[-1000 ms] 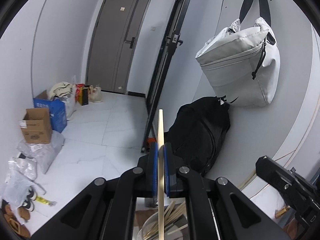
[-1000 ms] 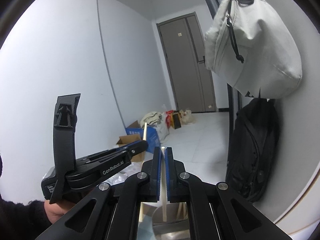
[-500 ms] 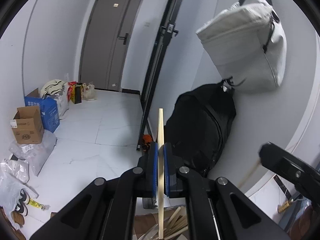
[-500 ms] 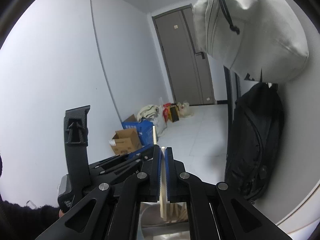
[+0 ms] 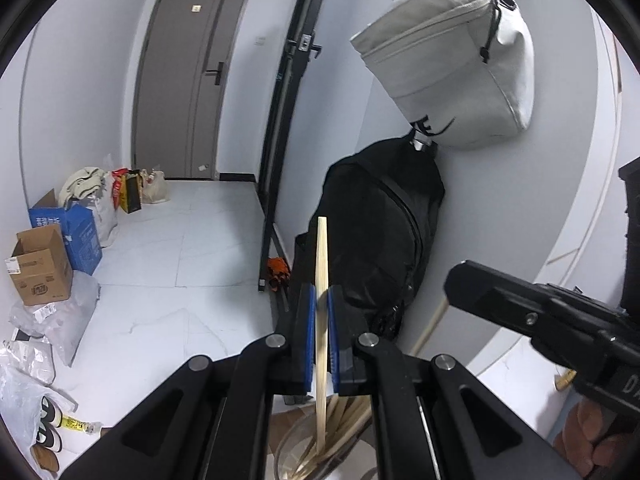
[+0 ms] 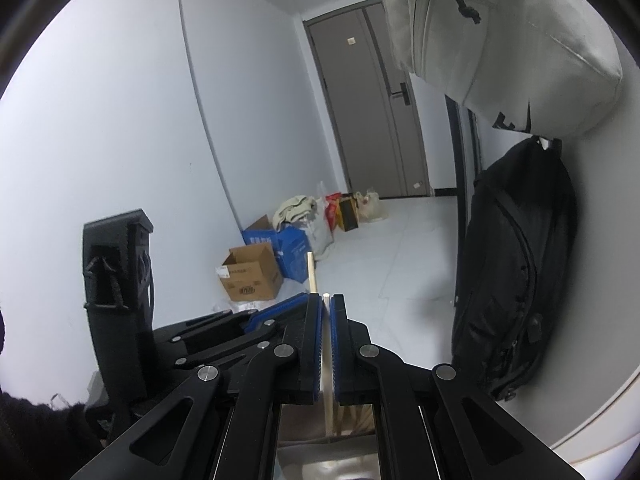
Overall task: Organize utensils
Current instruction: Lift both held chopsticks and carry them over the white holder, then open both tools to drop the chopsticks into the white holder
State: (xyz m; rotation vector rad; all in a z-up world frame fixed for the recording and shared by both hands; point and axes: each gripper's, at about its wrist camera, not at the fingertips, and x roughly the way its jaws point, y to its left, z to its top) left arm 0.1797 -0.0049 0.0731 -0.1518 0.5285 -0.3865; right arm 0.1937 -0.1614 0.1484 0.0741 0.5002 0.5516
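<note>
room beyond: black backpack [image 5: 384,240] against right wall, pale bag [image 5: 452,60] hung above, cardboard box [image 5: 38,266] far left on floor. near, low in frame: clear container [image 5: 320,456] bristling with wooden sticks. left tongs [image 5: 319,340] pinching one chopstick [image 5: 321,280] upright, lower end now down among the sticks in the container; a second ago held higher. right tongs [image 6: 327,344] pinching a second chopstick [image 6: 327,376], likewise over the container, moved in close beside left. reads as both sticks being lowered in; release likely next.
</note>
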